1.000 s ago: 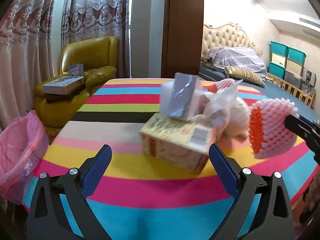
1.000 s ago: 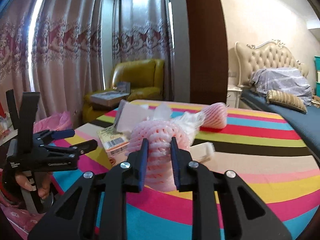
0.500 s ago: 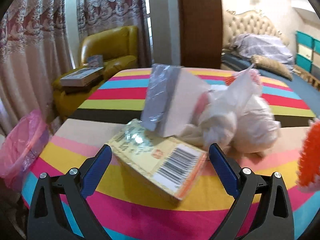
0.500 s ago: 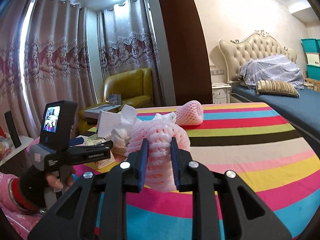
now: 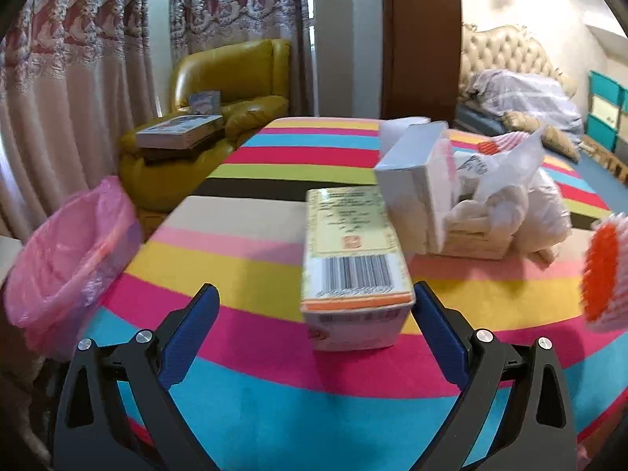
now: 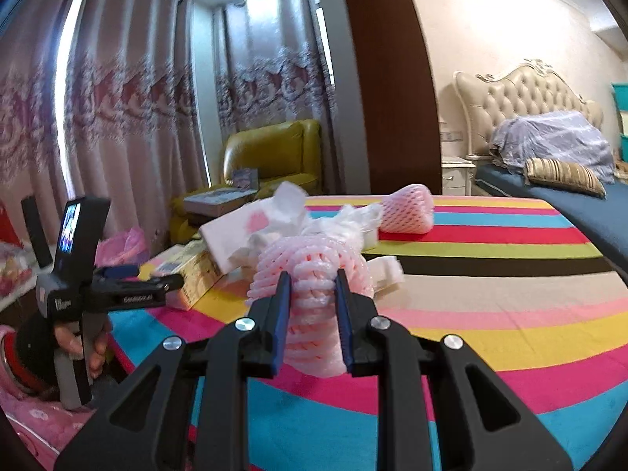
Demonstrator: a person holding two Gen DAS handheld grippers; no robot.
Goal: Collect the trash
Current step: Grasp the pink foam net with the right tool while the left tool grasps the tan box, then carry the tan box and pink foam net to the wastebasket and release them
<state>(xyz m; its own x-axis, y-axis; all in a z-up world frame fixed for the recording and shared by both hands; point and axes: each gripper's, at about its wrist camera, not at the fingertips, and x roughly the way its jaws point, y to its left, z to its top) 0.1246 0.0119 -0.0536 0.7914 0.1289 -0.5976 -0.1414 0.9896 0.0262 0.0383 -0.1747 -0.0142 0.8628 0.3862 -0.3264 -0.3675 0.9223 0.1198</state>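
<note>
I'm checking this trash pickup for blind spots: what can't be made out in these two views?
- Left wrist view: inside of the pink bin bag, blurred and partly cut by the left edge.
- Left wrist view: small print on the yellow carton, blurred.
- Right wrist view: lower part of the pink foam net, hidden between the right gripper jaws.
- Left wrist view: the same net, cut by the right edge.

Yellow carton (image 5: 355,263): barcode on the near end of its top face, a small red square mark above it, lines of print further up; all too blurred to read. Second barcode strip on its front end, illegible. Left gripper (image 6: 129,286): white lettering along its side and on its grey body, not legible
</note>
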